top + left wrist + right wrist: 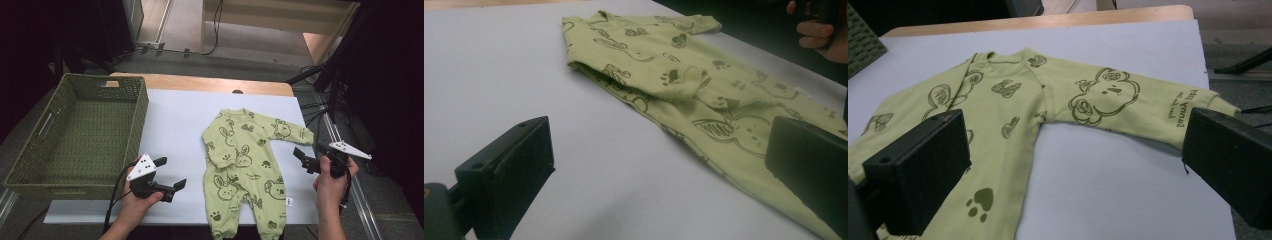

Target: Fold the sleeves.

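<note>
A light green baby romper (240, 165) with dark animal prints lies flat on the white sheet (175, 125), legs toward me. One sleeve is folded across its chest; the other sleeve (286, 131) stretches out to the right. My left gripper (171, 172) hovers open and holding nothing just left of the romper (684, 80), whose folded side lies ahead of its jaws (659, 137). My right gripper (310, 150) is open and holding nothing near the sheet's right edge, below the cuff. In its own view the outstretched sleeve (1108, 95) lies just beyond its jaws (1075, 130).
An empty green woven basket (139, 125) stands at the left, against the sheet. A wooden table edge (200, 82) shows at the back. Black stand legs and cables (325, 100) crowd the floor at the right. The hand that holds the right gripper (819, 35) shows far off.
</note>
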A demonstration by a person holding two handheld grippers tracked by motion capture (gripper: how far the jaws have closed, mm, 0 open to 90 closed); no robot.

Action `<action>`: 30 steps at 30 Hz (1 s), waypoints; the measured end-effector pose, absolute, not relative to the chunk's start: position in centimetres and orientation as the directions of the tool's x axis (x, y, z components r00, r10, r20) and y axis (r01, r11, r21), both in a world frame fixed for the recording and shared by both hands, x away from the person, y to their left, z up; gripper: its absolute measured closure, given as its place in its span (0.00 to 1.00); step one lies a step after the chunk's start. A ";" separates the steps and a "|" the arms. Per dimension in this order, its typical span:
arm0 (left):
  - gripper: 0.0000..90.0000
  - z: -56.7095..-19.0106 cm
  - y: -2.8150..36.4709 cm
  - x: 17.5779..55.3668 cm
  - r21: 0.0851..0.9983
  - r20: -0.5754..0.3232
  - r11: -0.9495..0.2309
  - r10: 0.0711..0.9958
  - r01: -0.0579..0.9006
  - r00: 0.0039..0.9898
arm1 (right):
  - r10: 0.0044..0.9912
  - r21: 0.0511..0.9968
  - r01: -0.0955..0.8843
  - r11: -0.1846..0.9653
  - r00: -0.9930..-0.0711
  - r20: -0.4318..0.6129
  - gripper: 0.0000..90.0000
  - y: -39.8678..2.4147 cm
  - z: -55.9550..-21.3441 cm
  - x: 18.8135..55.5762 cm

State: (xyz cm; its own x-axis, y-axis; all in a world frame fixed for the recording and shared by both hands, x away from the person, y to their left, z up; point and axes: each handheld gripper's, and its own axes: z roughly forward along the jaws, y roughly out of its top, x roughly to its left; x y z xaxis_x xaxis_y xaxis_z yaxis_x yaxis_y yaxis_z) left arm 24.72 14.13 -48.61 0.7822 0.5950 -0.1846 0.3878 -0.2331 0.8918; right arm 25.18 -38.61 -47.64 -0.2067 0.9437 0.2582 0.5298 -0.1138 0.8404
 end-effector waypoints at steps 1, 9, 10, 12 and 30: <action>0.00 -48.6 14.2 24.7 0.892 -0.184 -0.234 0.596 0.388 0.782 | 0.943 0.836 0.536 -0.119 -0.204 0.265 0.00 -38.8 -47.7 25.4; 0.00 -48.6 14.2 24.9 0.893 -0.180 -0.238 0.589 0.383 0.787 | 0.943 0.814 0.566 -0.133 -0.180 0.279 0.00 -39.6 -48.4 27.4; 0.00 -48.6 14.2 24.9 0.894 -0.181 -0.236 0.589 0.382 0.787 | 0.943 0.812 0.568 -0.135 -0.177 0.281 0.00 -39.7 -48.5 27.6; 0.00 -48.7 14.2 24.9 0.893 -0.184 -0.234 0.588 0.384 0.787 | 0.943 0.810 0.571 -0.137 -0.176 0.284 0.00 -39.7 -48.6 27.9; 0.00 -48.6 13.7 24.1 0.887 -0.176 -0.251 0.591 0.387 0.787 | 0.941 0.767 0.629 -0.128 -0.167 0.294 0.00 -41.8 -50.4 29.3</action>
